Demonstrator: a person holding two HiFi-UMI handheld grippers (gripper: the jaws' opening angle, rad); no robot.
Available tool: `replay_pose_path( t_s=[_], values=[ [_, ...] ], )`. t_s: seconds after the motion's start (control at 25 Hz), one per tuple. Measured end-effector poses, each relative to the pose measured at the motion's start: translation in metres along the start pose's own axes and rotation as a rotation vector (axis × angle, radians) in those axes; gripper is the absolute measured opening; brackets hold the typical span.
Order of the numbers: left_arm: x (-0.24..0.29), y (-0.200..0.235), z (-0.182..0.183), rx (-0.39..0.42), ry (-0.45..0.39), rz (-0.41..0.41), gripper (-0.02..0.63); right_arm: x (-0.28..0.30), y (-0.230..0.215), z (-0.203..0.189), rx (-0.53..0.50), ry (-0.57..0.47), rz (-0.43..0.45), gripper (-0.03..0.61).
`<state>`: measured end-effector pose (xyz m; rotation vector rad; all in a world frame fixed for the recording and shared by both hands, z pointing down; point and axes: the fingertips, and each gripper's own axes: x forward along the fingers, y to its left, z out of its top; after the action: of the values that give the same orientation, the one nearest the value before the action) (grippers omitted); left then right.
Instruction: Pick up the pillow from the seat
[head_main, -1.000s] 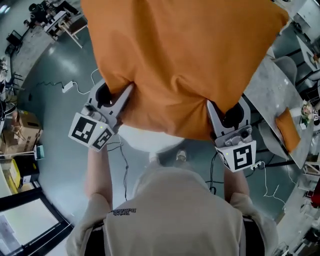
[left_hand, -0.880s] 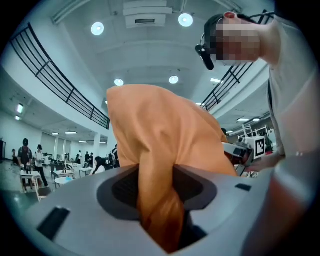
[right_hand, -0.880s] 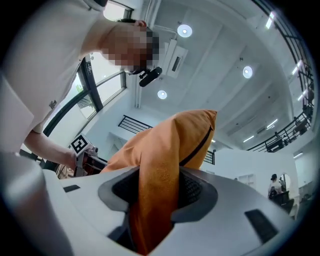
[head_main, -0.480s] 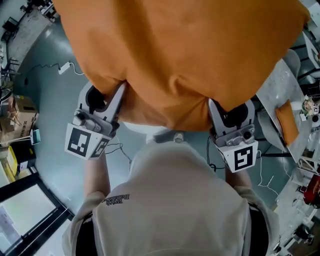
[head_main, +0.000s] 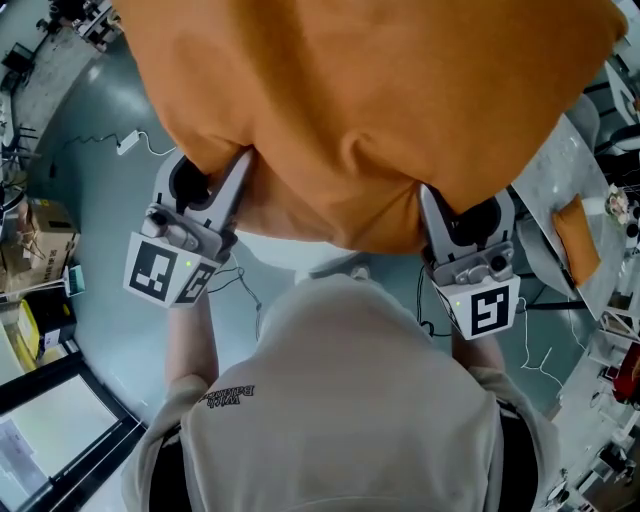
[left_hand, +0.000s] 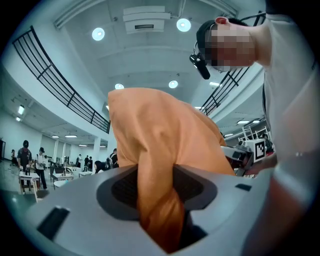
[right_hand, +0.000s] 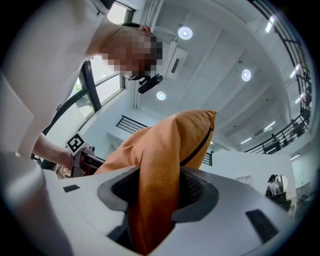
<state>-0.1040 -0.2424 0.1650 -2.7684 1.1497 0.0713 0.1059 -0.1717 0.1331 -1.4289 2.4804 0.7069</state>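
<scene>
A large orange pillow (head_main: 370, 110) hangs in the air in front of me, filling the upper half of the head view. My left gripper (head_main: 243, 172) is shut on the pillow's near left corner, and my right gripper (head_main: 428, 203) is shut on its near right corner. In the left gripper view a bunched fold of the pillow (left_hand: 157, 200) is pinched between the jaws. In the right gripper view another fold of the pillow (right_hand: 157, 200) sits pinched the same way, with a dark zipper line running up its edge. The seat is hidden under the pillow.
A white round surface (head_main: 285, 250) shows below the pillow's near edge. A grey marbled table (head_main: 560, 180) stands to the right with a second orange cushion (head_main: 577, 243) on a chair. Cables and a power adapter (head_main: 128, 143) lie on the grey floor at left. Cardboard boxes (head_main: 35, 250) are far left.
The pillow has risen and swung to cover more of the head view. Both grippers kept their hold and shifted slightly outward and up with it.
</scene>
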Motion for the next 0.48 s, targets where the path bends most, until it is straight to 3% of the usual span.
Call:
replay_pose_path(
  t_s=[0.48],
  values=[
    [-0.0018, -0.0026, -0.002, -0.019, 0.004, -0.014, 0.186, -0.0038, 0.0029, 0.0004, 0.0, 0.025, -0.015, 0.207]
  ],
)
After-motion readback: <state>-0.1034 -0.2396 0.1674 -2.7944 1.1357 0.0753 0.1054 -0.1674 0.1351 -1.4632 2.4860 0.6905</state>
